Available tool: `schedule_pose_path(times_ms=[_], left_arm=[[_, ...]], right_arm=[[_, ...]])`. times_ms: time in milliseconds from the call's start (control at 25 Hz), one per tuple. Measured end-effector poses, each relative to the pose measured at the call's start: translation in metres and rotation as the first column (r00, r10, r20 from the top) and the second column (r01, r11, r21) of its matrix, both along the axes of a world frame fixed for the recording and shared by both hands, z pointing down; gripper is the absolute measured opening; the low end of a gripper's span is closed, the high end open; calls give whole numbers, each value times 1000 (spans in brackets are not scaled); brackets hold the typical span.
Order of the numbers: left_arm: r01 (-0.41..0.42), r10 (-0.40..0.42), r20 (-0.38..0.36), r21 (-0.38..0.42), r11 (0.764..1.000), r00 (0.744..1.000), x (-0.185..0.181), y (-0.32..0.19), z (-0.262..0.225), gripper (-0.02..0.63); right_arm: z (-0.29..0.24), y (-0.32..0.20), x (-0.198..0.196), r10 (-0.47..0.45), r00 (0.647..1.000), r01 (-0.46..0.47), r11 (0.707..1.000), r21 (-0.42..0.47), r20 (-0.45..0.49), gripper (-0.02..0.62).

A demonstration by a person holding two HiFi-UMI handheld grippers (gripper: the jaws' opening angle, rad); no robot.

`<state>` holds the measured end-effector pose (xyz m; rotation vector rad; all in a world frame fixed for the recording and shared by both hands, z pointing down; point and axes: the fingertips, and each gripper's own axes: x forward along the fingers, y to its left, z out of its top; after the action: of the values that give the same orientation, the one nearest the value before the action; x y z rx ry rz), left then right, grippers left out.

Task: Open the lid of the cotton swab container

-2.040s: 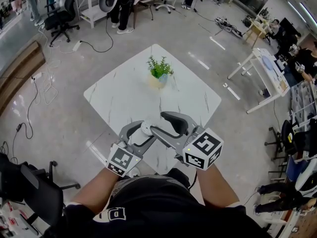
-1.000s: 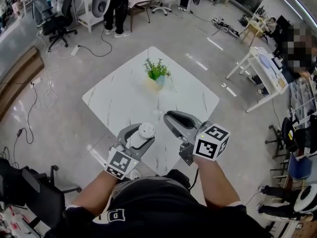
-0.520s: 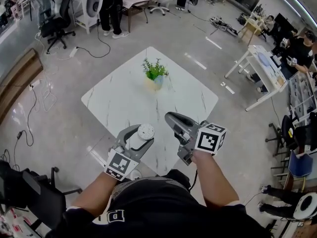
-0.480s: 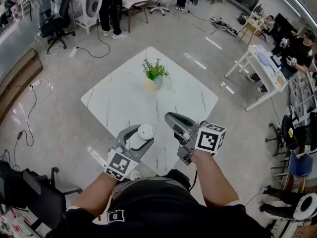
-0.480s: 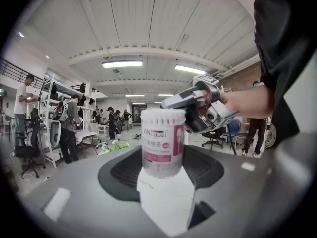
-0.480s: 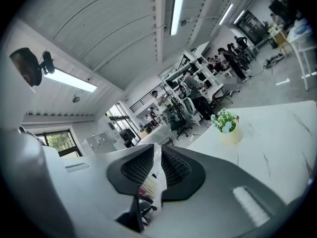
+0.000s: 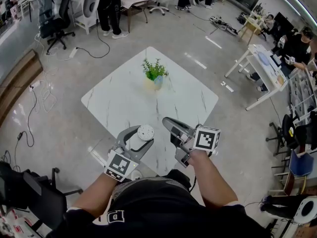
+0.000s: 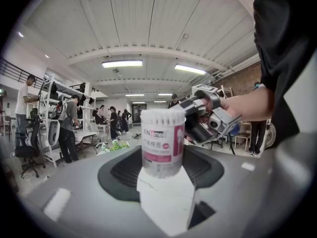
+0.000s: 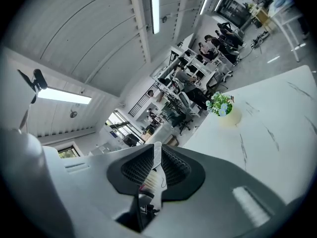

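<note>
A white marble table carries 1 potted plant toward its far corner. Over its near-left edge the left gripper clamps the upright cotton swab container, swab tips bared. Beside it the right gripper, whose jaws have just been closing, pinches the thin lid edge-on.

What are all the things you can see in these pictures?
cotton swab container: one, white and pink, in the left gripper, lid off
lid: one, thin, whitish, in the right gripper
table: one, white marble, before the person
potted plant: one, green, pale pot, table's far side
office chairs: several, black, on the floor
people: several, dark clothes, room's edges
left gripper: one, grey, shut on the container
right gripper: one, grey, shut on the lid
arms: two, bare, bottom of head view
</note>
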<state>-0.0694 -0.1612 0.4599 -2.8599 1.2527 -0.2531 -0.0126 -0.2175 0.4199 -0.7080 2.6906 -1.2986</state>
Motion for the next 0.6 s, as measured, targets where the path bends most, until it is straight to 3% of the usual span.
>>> schedule_pose_path(times_ms=[320,600], left_arm=[[1,-1,8,-5,1000,1000,2,-2,1,304],[35,-35,6,-41,999,999,-10,-6,11,304]], right_arm=[[0,-1,0,5,1000,-5,1000,11,-5,46],[-22,1,1,45,998,-39,987,158,-34,49]])
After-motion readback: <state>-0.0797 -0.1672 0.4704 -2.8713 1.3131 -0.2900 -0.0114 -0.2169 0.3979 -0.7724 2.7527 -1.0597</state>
